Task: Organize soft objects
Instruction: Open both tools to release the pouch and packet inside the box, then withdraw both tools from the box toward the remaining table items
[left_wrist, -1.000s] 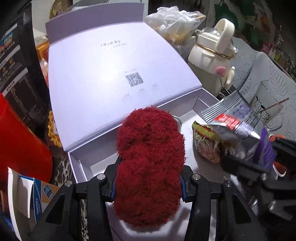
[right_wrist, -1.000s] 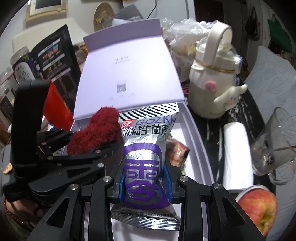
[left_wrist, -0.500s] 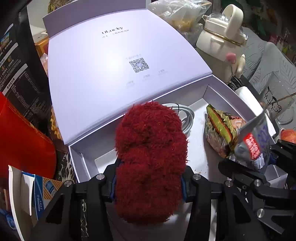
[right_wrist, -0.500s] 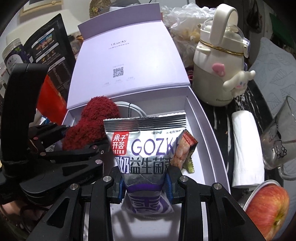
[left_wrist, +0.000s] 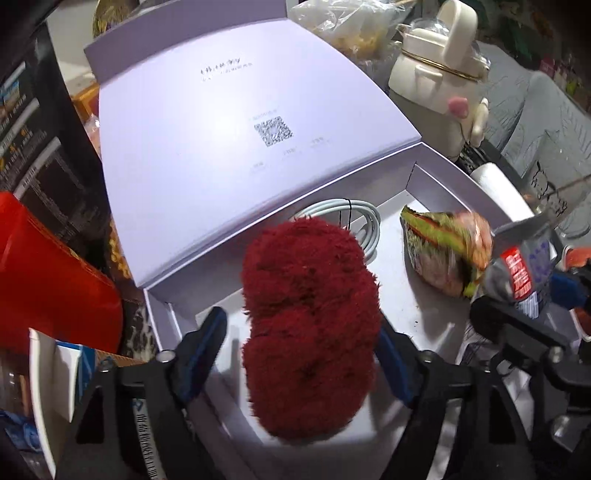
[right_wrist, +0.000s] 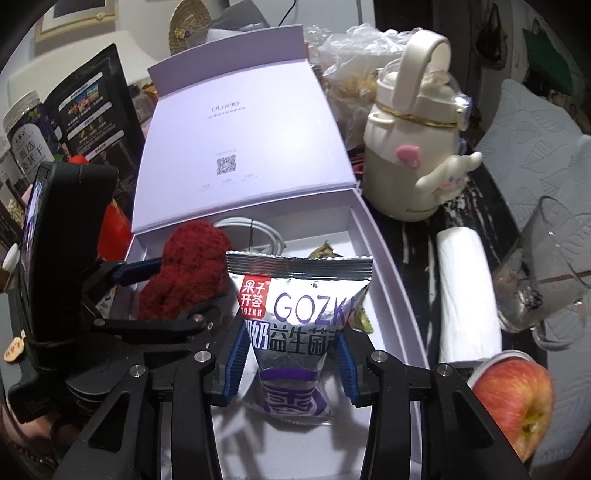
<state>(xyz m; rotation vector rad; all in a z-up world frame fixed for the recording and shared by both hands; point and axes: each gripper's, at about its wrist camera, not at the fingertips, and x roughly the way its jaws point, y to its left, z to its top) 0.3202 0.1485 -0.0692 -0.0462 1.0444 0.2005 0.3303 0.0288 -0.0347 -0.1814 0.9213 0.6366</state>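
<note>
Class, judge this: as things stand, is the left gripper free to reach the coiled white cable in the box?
Probably not: the red fluffy toy sits between the left gripper's opening jaws, in front of the cable.

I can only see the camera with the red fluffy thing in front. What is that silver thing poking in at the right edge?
Observer: A silver snack packet with big purple letters. It stands between the jaws of the right gripper, which are opening, over the open white box.
Visitor: The writing on the lid is a blur for me. Can you read it?
Observer: Yes, the lid says ULucky, with a square code lower down.
Visitor: Is there anything off to the left that I am missing?
Observer: A clear jar with a dark label stands at the far left, behind a black bag.
</note>
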